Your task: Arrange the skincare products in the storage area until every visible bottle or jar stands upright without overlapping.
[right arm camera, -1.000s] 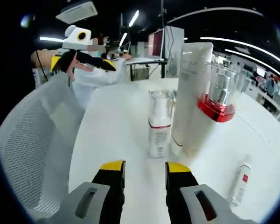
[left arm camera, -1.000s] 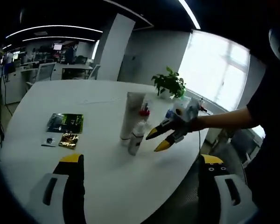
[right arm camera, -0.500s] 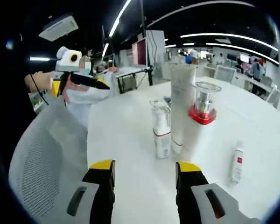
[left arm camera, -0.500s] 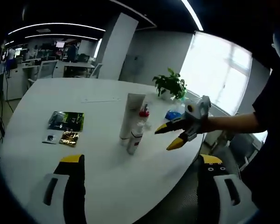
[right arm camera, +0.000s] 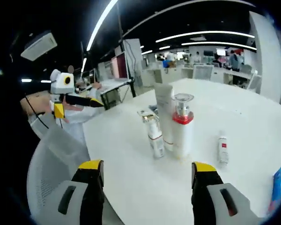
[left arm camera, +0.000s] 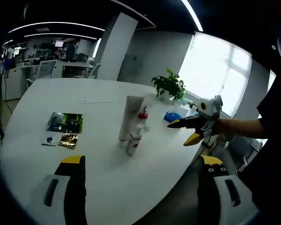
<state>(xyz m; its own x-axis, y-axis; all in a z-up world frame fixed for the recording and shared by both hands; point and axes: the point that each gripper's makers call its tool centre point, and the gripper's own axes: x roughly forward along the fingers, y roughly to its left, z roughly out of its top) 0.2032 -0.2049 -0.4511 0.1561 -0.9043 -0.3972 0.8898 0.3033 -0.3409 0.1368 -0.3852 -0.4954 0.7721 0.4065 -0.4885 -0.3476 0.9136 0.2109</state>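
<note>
On the white counter (left arm camera: 107,168), a tall white tube (right arm camera: 165,112), a red-collared pump bottle (right arm camera: 182,126) and a small clear-capped bottle (right arm camera: 153,136) are standing upright, closely grouped. A small white tube (right arm camera: 222,149) is lying flat nearby. Both the left tongs (left arm camera: 138,161) and the right tongs (right arm camera: 147,166) are hovering with jaws spread apart, gripping nothing.

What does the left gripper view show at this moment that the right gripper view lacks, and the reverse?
Left gripper view alone: green and gold sachets flat on the table, a potted plant, and the right gripper, open.

Right gripper view alone: a small white tube lying flat, a mesh chair, and the left gripper.

Both: the white table, with the tall white tube, the red-collared pump bottle and the small clear-capped bottle standing upright together.
</note>
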